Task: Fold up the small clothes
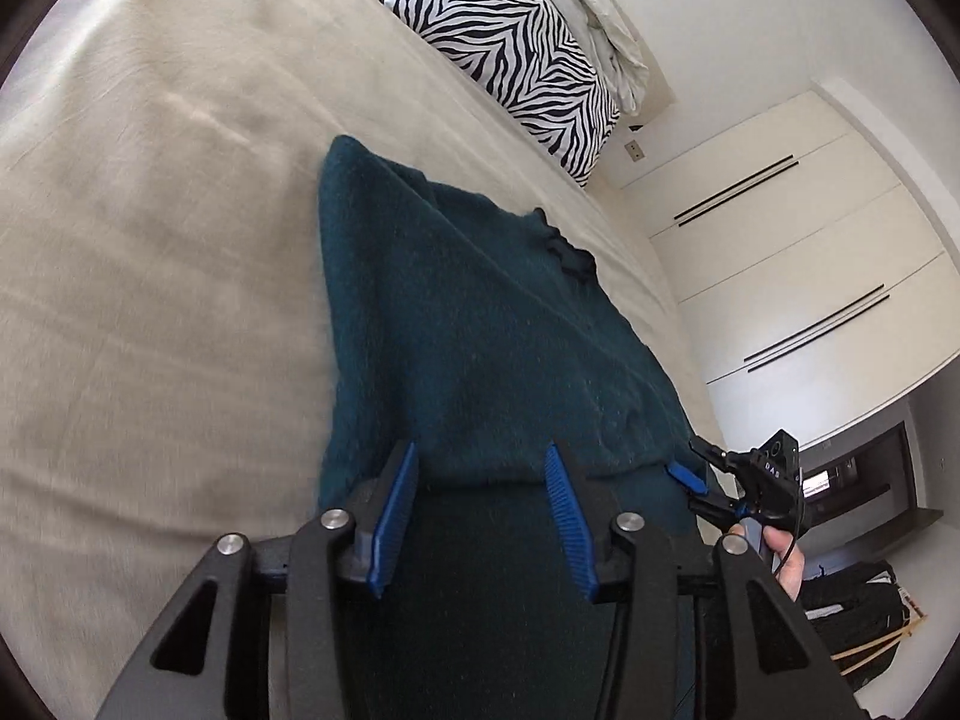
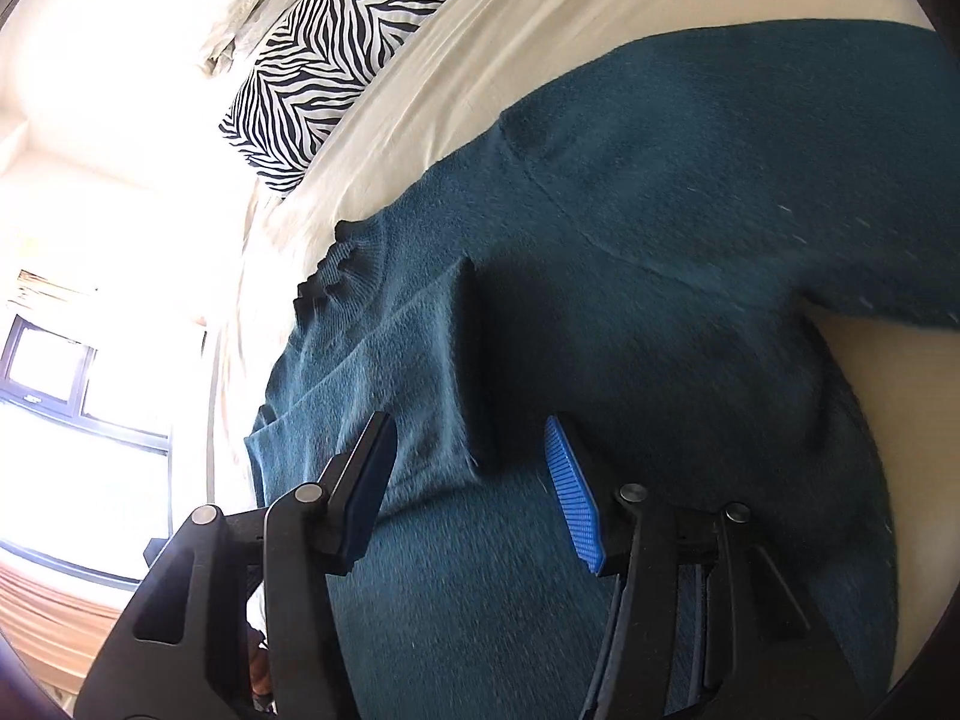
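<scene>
A dark teal knit sweater (image 1: 480, 324) lies on the beige bed sheet (image 1: 150, 240), partly folded, with a folded edge running across it near my fingers. My left gripper (image 1: 480, 468) is open, its blue pads just above the sweater's folded edge, holding nothing. The right gripper (image 1: 699, 483) shows at the sweater's right edge in the left wrist view, held by a hand. In the right wrist view the sweater (image 2: 630, 240) fills the frame, a sleeve spread to the right and a fold flap in the middle. My right gripper (image 2: 471, 438) is open over that flap.
A zebra-print pillow (image 1: 516, 48) and crumpled pale bedding (image 1: 600, 12) lie at the head of the bed. White wardrobe doors (image 1: 780, 276) stand beyond the bed's right side. A bright window (image 2: 54, 372) shows on the left in the right wrist view.
</scene>
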### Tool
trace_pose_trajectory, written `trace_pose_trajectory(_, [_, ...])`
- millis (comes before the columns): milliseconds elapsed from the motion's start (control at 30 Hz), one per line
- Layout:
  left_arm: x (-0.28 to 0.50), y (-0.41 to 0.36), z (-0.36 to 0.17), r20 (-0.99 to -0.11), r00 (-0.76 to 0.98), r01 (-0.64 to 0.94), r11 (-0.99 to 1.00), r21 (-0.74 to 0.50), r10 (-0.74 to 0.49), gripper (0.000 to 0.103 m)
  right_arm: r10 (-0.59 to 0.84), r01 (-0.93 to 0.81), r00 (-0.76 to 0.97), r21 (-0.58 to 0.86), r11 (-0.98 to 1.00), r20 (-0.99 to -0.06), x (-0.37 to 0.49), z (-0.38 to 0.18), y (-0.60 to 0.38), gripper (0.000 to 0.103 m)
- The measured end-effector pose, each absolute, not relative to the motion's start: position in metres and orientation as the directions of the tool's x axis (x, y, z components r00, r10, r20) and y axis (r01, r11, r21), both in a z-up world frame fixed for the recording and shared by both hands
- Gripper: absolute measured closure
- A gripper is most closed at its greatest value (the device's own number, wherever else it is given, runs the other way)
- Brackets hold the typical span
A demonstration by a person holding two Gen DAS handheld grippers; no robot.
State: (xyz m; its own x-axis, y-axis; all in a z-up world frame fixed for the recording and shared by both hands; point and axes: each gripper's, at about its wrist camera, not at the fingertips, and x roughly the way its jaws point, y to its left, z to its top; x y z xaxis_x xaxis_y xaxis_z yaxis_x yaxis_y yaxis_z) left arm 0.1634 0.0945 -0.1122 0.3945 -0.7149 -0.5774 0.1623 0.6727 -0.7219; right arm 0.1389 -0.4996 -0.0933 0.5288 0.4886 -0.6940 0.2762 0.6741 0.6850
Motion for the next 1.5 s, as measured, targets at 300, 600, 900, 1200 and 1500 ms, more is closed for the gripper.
trace_pose_trajectory(300, [0.093,0.075,-0.073,-0.543,0.403,0.243,0.658,-0.713,-0.737,0.034,0.301,0.415,0.683,0.693,0.590,-0.665,0.013,-0.078,-0.608,0.053])
trace_pose_trajectory(600, [0.079,0.033,-0.071,-0.552,0.348,0.241,0.641,-0.729,-0.758,0.034,0.063,0.553,0.809,0.792,0.258,-0.585,-0.089,-0.096,-0.752,0.053])
trace_pose_trajectory(900, [0.071,-0.008,-0.081,-0.564,0.283,0.234,0.626,-0.744,-0.776,0.034,-0.036,0.553,0.833,0.826,0.115,-0.552,-0.073,-0.111,-0.830,0.055])
trace_pose_trajectory(1200, [0.091,-0.018,-0.079,-0.525,0.296,0.211,0.591,-0.779,-0.798,0.034,-0.104,0.625,0.747,0.640,0.447,-0.657,-0.008,-0.039,-0.816,0.095])
trace_pose_trajectory(1500, [0.126,-0.018,-0.072,-0.406,0.337,0.139,0.471,-0.871,-0.850,0.030,-0.092,0.153,0.750,0.037,0.987,-0.655,0.081,0.059,-0.536,0.096])
